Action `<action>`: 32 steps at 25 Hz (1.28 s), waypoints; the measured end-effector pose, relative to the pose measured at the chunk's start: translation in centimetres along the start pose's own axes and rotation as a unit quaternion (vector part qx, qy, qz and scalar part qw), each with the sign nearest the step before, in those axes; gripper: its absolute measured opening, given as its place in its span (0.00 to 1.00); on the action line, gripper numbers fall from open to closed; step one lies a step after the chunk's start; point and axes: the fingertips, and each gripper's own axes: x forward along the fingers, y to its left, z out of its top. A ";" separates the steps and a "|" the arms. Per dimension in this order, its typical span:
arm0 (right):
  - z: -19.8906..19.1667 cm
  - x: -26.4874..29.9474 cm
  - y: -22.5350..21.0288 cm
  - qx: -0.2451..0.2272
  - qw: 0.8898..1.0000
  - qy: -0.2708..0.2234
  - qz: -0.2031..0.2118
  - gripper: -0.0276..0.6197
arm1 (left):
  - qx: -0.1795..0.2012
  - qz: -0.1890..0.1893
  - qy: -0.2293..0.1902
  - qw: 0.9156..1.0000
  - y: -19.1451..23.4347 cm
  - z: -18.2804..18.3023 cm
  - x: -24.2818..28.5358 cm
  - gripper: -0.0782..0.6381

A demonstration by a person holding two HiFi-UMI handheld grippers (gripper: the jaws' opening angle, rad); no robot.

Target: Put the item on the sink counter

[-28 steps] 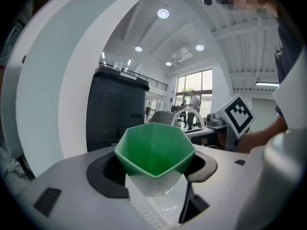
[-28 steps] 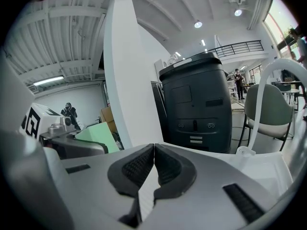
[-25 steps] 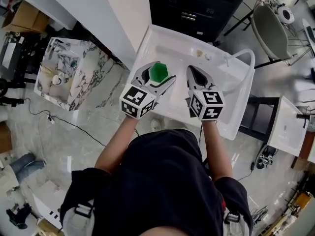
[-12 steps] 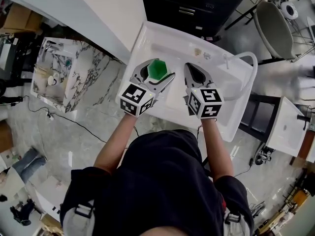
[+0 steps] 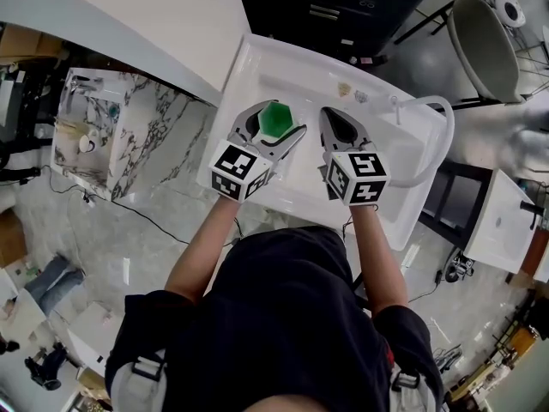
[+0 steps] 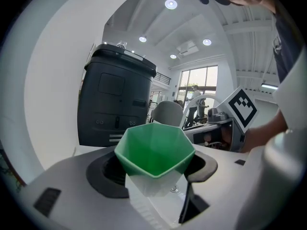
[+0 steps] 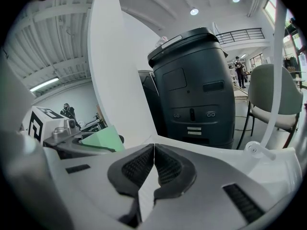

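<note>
Left tongs [image 5: 274,124] hold the green cup [image 6: 154,150], spread wide, above the white sink [image 5: 403,157]. Right tongs [image 7: 154,164] are closed and empty. Next, set the cup down on the tabletop [image 5: 302,65] and let go.

- The green cup [image 6: 154,150] is looking like smooth plastic, semi-glossy at the green rim and turning frosted and pale lower down.
- The left gripper [image 6: 154,168] is showing a matt light-grey plastic shell.
- The right gripper [image 7: 153,152] is showing the same matt shell, and its pads [image 7: 136,169] are looking black, rubbery and finely ribbed.
- The sink [image 5: 257,58] is gleaming white, smooth and glossy.
- The marbled block [image 5: 129,127] is showing a polished, veined, stone-like face.
- The dark cabinet [image 7: 192,90] is looking smooth and dull, catching only soft reflections.
- The black shirt [image 5: 283,316] is looking like matt cloth.
- The floor [image 5: 129,230] is shining like polished stone.
</note>
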 end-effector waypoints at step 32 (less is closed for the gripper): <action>-4.5 5.1 -4.4 0.056 0.997 0.054 -0.016 0.09 | 0.046 0.012 0.079 0.996 5.9 -5.3 9.3 0.55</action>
